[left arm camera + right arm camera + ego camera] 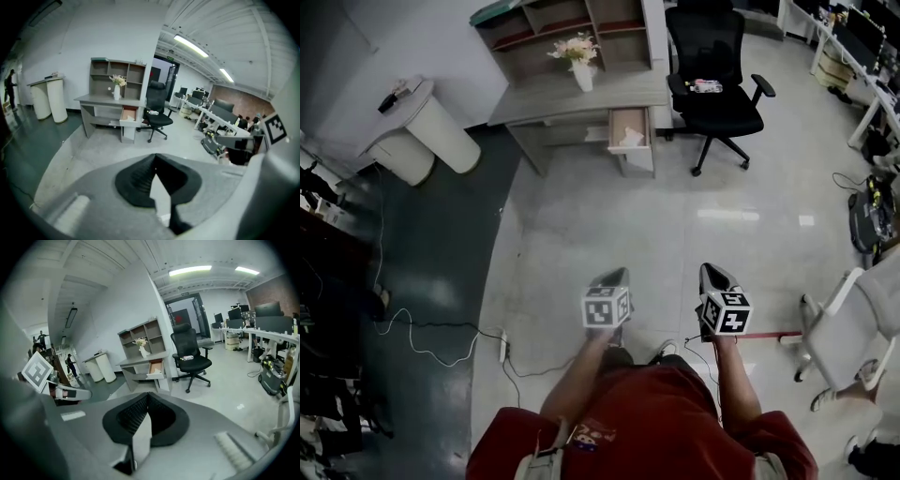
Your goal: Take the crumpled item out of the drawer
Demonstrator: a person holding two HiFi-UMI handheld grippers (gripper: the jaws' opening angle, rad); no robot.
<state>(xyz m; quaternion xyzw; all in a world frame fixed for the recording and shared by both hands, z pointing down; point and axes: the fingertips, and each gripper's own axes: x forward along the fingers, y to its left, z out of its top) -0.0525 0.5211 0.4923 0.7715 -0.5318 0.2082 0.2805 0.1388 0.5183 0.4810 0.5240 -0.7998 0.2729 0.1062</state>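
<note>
A grey desk (572, 101) stands far ahead, and its drawer (629, 127) is pulled open. A white crumpled item (630, 139) lies inside the drawer. Both grippers are held out over the bare floor, well short of the desk. My left gripper (612, 277) has its jaws shut with nothing between them. Just to its right, my right gripper (713, 274) is also shut and empty. The left gripper view shows the open drawer (128, 114) and the pale crumpled item (129, 118) in the distance, above the tips of my left gripper (154, 157). The right gripper view has the drawer (155, 367) far beyond my right gripper (147, 394).
A black office chair (714, 86) stands right of the drawer. A vase of flowers (579, 62) and a shelf unit (567, 28) sit on the desk. A white rounded stand (427, 129) is at the left. Cables and a power strip (502, 348) lie on the floor. A white chair (844, 323) is at the right.
</note>
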